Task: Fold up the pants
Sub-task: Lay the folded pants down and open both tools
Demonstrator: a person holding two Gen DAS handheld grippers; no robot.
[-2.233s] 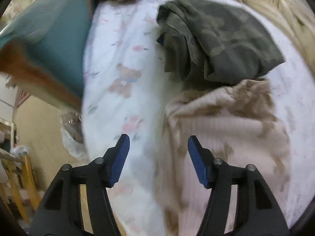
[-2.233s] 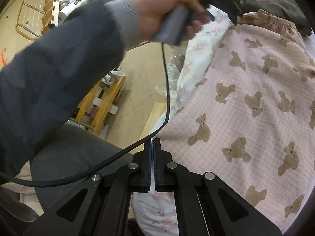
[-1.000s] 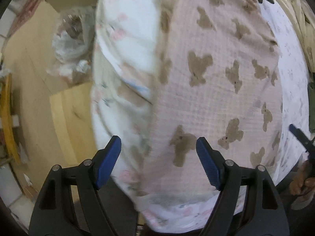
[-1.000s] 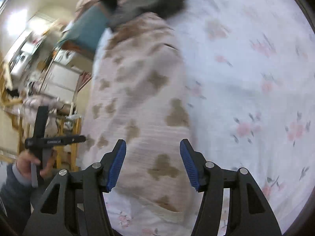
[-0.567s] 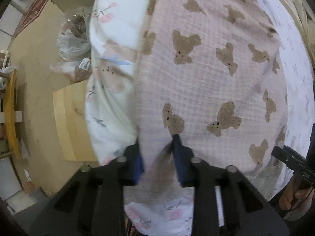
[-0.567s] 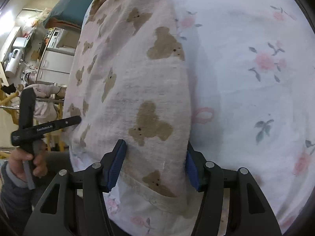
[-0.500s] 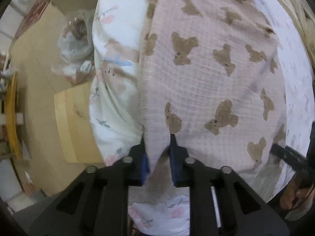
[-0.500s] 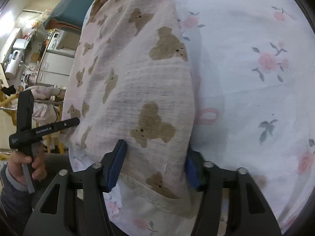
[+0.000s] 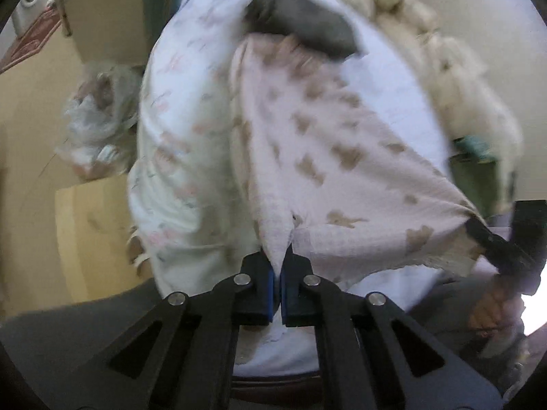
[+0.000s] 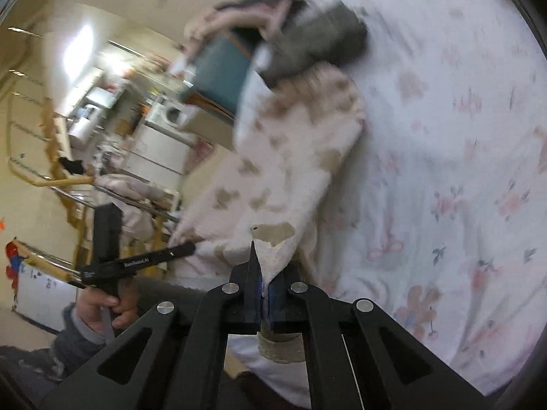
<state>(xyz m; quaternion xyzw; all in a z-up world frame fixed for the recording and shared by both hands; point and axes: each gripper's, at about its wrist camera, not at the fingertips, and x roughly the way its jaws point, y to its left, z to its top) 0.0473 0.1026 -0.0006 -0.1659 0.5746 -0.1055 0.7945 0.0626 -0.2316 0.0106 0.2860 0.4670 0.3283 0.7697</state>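
Observation:
The pink pants with brown bear print lie on a floral bed sheet. My left gripper is shut on the near hem of the pants and holds it lifted. My right gripper is shut on the other near corner of the pants. The fabric stretches up between both grippers, off the sheet. The right gripper also shows in the left wrist view, pinching the far corner. The left gripper shows in the right wrist view.
A dark camouflage garment lies at the far end of the pants, also in the right wrist view. A cream fluffy blanket lines the bed's right side. A plastic bag and a wooden board are on the floor at left.
Both grippers have closed on the near hem and lifted it off the bed. The views have tilted up toward the far end of the bed.

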